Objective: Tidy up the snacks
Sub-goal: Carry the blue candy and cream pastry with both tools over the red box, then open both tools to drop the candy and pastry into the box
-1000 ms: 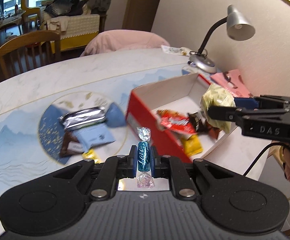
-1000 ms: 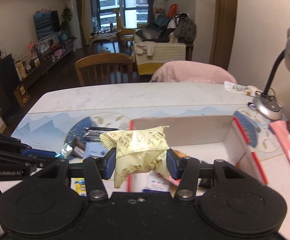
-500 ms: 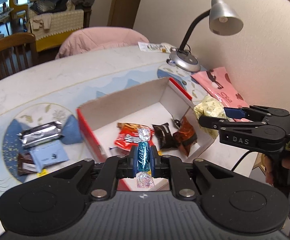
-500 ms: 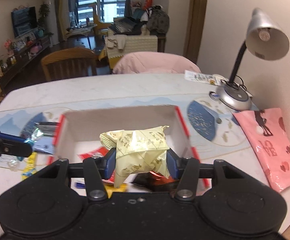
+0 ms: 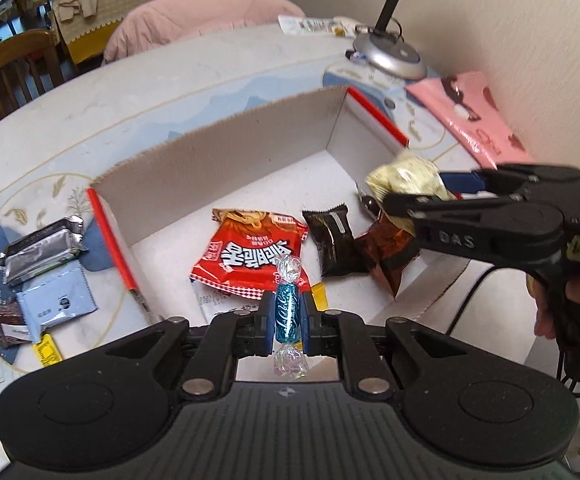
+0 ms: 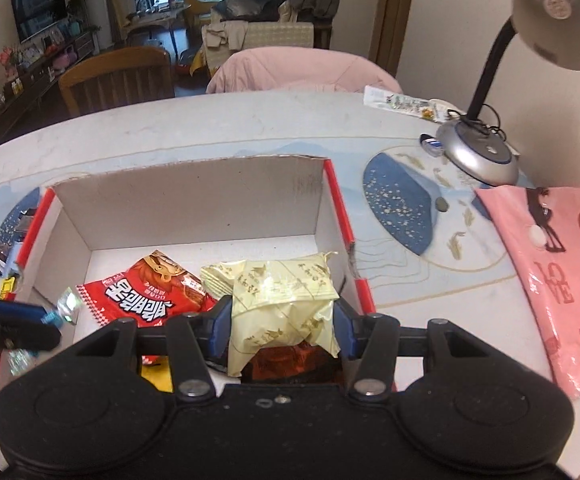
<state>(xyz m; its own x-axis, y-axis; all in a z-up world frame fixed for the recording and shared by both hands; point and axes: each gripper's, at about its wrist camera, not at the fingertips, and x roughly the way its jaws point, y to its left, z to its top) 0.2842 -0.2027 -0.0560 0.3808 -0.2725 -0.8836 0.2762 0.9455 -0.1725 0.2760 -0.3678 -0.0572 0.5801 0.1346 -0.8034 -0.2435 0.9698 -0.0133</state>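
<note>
My left gripper (image 5: 285, 320) is shut on a blue twist-wrapped candy (image 5: 286, 312) and holds it upright above the near side of the red-edged cardboard box (image 5: 249, 148). My right gripper (image 6: 281, 332) is shut on a pale yellow snack packet (image 6: 281, 300) above the box's right part; it also shows in the left wrist view (image 5: 406, 178). In the box lie a red noodle-snack packet (image 5: 249, 256), a dark brown wrapper (image 5: 332, 244) and a red-brown packet (image 5: 386, 252).
Left of the box, on the table (image 5: 129, 88), lie a silver bar (image 5: 41, 248), a pale blue packet (image 5: 55, 308) and a brown bar (image 5: 7, 326). A desk lamp (image 6: 478, 156) and a pink bag (image 6: 558, 272) are at the right by the wall.
Both grippers have moved in over the box with their snacks still held. The box now fills the middle of both views, and the loose snacks have slid to the left.
</note>
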